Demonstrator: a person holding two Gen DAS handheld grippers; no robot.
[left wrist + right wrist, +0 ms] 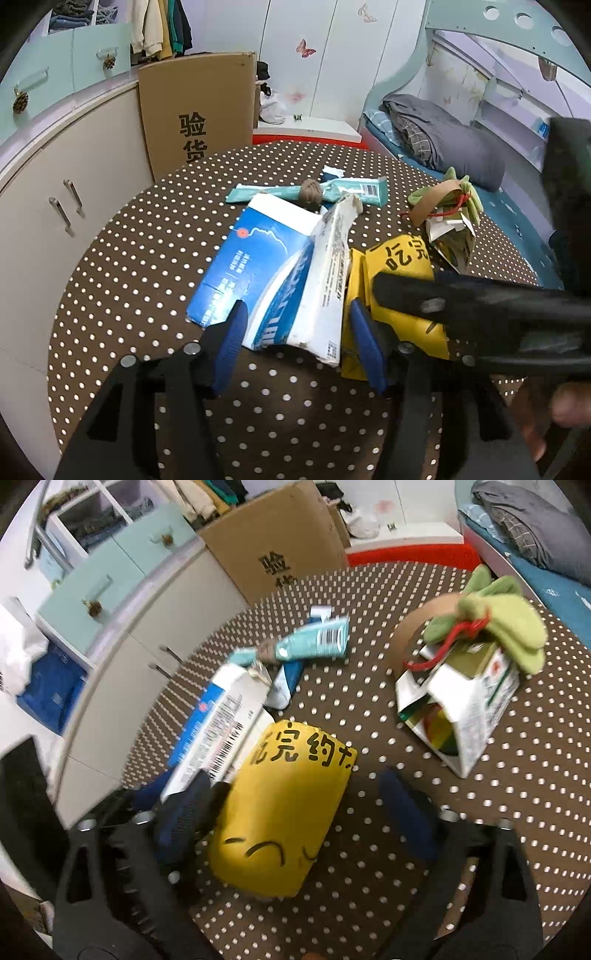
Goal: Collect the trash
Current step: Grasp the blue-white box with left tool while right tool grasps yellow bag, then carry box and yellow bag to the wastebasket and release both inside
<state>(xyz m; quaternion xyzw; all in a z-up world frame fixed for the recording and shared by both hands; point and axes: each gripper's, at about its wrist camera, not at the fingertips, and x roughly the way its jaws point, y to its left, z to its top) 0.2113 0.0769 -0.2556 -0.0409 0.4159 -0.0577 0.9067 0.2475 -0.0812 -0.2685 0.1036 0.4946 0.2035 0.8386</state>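
Trash lies on a brown polka-dot table [129,280]. A crushed blue-and-white carton [273,273] sits between the blue pads of my open left gripper [299,332]; it also shows in the right wrist view [218,720]. A yellow paper piece with black writing [284,812] lies between the fingers of my open right gripper [295,823]; in the left wrist view the yellow piece [402,273] lies under the right gripper's black arm [480,306]. A teal tube [332,188] [314,642] and a torn green-white carton with green felt leaves [465,686] [447,225] lie farther back.
A cardboard box [199,110] leans on the beige cabinet [85,158] to the left. A bed with a grey blanket [443,140] stands to the right. A red rug and white platform [314,129] lie beyond the table.
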